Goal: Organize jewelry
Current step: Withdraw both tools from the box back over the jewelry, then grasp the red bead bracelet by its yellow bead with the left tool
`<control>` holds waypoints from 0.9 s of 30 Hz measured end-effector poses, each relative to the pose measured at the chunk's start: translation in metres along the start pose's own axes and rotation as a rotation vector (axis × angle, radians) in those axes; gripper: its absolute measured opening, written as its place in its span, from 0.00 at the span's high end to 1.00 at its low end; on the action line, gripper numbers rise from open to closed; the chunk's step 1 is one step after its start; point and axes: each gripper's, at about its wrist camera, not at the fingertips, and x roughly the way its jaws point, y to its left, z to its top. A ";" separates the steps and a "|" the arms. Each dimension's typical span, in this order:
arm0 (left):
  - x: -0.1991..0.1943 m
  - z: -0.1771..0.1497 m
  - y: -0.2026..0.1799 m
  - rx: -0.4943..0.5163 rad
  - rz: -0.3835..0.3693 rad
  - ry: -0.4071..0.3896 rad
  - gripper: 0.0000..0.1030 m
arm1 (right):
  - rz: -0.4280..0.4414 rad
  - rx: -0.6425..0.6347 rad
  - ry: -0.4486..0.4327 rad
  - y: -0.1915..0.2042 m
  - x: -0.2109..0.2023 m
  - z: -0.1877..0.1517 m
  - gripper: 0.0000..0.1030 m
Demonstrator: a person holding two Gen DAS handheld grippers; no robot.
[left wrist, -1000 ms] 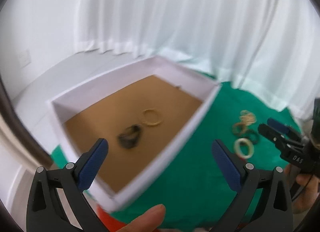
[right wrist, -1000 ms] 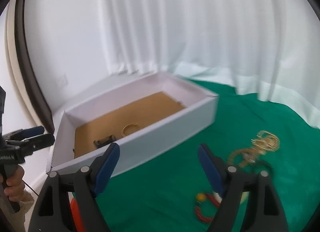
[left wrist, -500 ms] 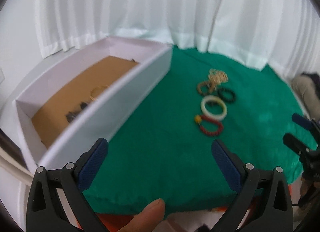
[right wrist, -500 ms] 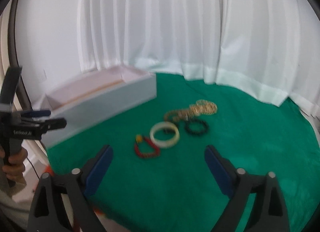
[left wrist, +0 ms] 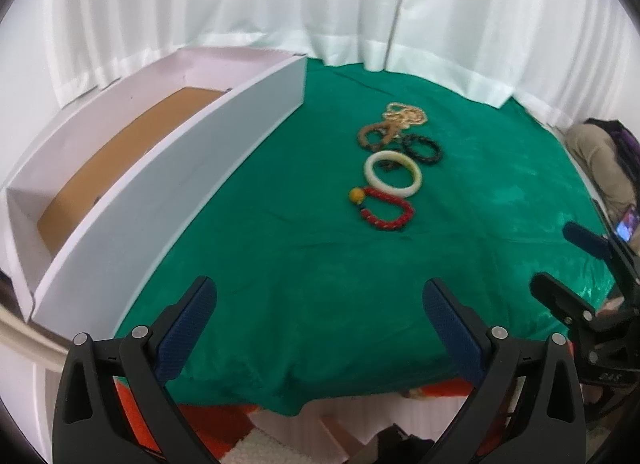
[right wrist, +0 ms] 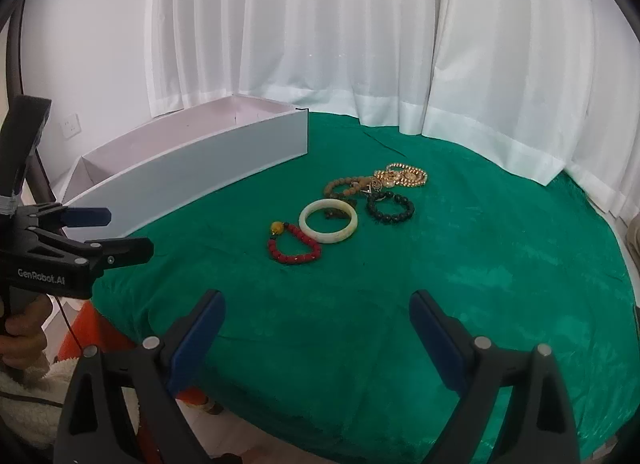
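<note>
Several pieces of jewelry lie on the green cloth (left wrist: 304,256): a red bead bracelet (left wrist: 382,207) (right wrist: 295,246), a white bangle (left wrist: 393,173) (right wrist: 328,221), a black bead bracelet (left wrist: 423,147) (right wrist: 390,206), a brown bead bracelet (left wrist: 374,135) (right wrist: 346,186) and a gold chain (left wrist: 406,116) (right wrist: 402,176). A white box (left wrist: 168,183) (right wrist: 200,169) with a brown floor stands at the left. My left gripper (left wrist: 320,316) is open and empty at the cloth's near edge. My right gripper (right wrist: 318,324) is open and empty, also near the front edge.
White curtains (right wrist: 320,35) hang behind the table. The left gripper shows at the left in the right wrist view (right wrist: 108,234); the right one shows at the right in the left wrist view (left wrist: 576,264). A seated person (left wrist: 604,159) is at far right.
Both grippers have pulled back and turned right, away from the box, so the jewelry now lies centred ahead. Both stay open and empty.
</note>
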 end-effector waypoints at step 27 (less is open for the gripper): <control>0.023 -0.011 0.004 0.036 -0.021 0.081 0.00 | 0.006 0.089 0.137 -0.013 0.028 -0.025 0.08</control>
